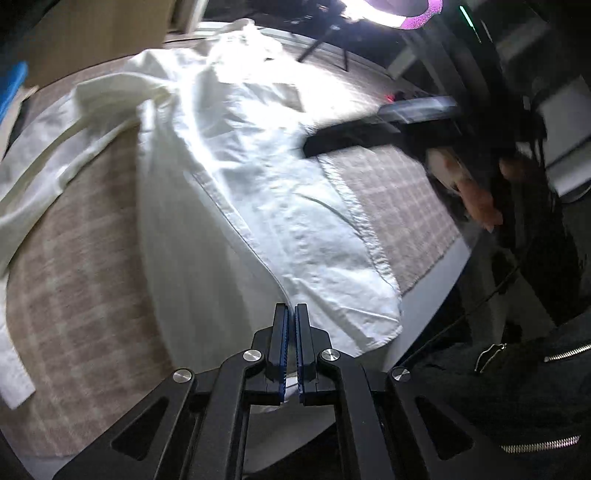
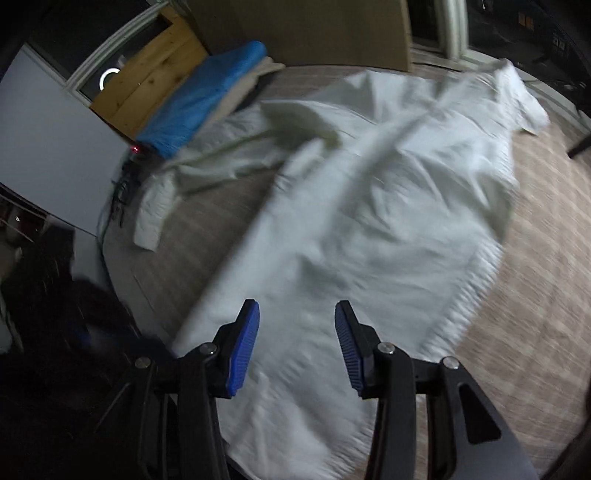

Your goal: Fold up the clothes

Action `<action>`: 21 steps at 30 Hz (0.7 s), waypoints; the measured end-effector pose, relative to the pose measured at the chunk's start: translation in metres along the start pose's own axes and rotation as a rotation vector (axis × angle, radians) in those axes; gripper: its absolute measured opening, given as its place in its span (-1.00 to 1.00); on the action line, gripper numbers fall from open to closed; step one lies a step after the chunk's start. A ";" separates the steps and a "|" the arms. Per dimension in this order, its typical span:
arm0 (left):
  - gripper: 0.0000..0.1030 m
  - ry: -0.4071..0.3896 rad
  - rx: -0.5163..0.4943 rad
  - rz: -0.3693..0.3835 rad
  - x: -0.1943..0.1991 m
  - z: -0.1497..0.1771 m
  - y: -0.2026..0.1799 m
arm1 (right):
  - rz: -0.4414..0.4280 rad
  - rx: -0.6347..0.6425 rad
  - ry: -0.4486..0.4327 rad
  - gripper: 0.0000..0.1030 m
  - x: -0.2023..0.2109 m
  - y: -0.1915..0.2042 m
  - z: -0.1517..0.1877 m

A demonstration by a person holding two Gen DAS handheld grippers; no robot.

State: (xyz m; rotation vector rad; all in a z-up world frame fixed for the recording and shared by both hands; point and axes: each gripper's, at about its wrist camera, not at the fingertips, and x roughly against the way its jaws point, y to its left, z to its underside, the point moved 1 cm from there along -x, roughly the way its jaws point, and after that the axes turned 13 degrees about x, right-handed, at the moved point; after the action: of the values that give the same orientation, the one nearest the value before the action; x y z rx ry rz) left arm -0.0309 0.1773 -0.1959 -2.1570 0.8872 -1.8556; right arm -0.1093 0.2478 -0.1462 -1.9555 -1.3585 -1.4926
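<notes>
A white shirt [image 1: 236, 155] lies spread over a table covered with a beige checked cloth [image 1: 81, 266], one sleeve trailing off to the left. My left gripper [image 1: 291, 310] is shut on the shirt's near hem, and white fabric shows between its blue pads. In the left wrist view my right gripper [image 1: 369, 136] is a blurred dark shape at the shirt's right edge, held by a hand [image 1: 476, 199]. In the right wrist view the right gripper [image 2: 297, 306] stands open above the shirt [image 2: 369, 221]. Its blue pads [image 2: 243, 347] are apart and grip nothing.
A blue folded item [image 2: 207, 107] lies at the far left of the table beside a wooden board [image 2: 147, 85] and a brown cardboard sheet [image 2: 303, 33]. The table's near edge [image 1: 424, 317] runs close to a dark zipped jacket [image 1: 517, 387].
</notes>
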 end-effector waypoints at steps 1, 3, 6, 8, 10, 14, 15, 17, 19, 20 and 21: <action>-0.94 -0.001 -0.009 0.003 0.006 0.003 0.002 | 0.002 0.015 0.007 -0.16 -0.006 0.006 -0.006; -0.94 -0.007 -0.025 0.005 0.014 0.008 0.003 | 0.006 0.003 0.053 -0.16 -0.022 0.011 -0.018; -0.94 -0.023 -0.045 -0.003 0.015 0.012 0.001 | 0.016 -0.021 0.130 -0.16 -0.043 0.016 -0.028; -0.94 -0.034 -0.048 0.002 0.015 0.014 0.001 | 0.027 -0.044 0.191 -0.16 -0.055 0.017 -0.026; -0.94 -0.046 -0.045 0.010 0.016 0.015 0.002 | 0.032 -0.058 0.229 -0.16 -0.063 0.018 -0.022; -0.94 -0.063 -0.026 0.027 0.014 0.012 0.005 | -0.048 -0.061 0.240 -0.23 -0.076 0.020 -0.016; -0.94 -0.067 -0.016 0.030 0.016 0.013 0.007 | -0.031 -0.022 0.242 -0.58 -0.080 0.023 -0.016; -0.66 -0.066 0.010 0.029 0.020 0.015 0.013 | -0.018 -0.010 0.256 -0.92 -0.082 0.020 -0.013; -0.55 -0.082 0.041 0.019 0.032 0.022 0.026 | -0.031 -0.031 0.250 -0.92 -0.078 0.013 -0.009; -0.48 -0.097 0.063 0.011 0.039 0.027 0.036 | -0.040 -0.045 0.239 -0.92 -0.075 0.010 -0.007; -0.45 -0.105 0.099 0.003 0.047 0.032 0.048 | -0.043 -0.057 0.224 -0.92 -0.070 0.006 -0.004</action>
State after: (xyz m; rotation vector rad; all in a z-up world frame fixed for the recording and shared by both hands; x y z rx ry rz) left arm -0.0139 0.1053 -0.1867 -2.1696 0.7600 -1.7279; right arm -0.1065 0.2078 -0.2044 -1.7391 -1.2816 -1.7289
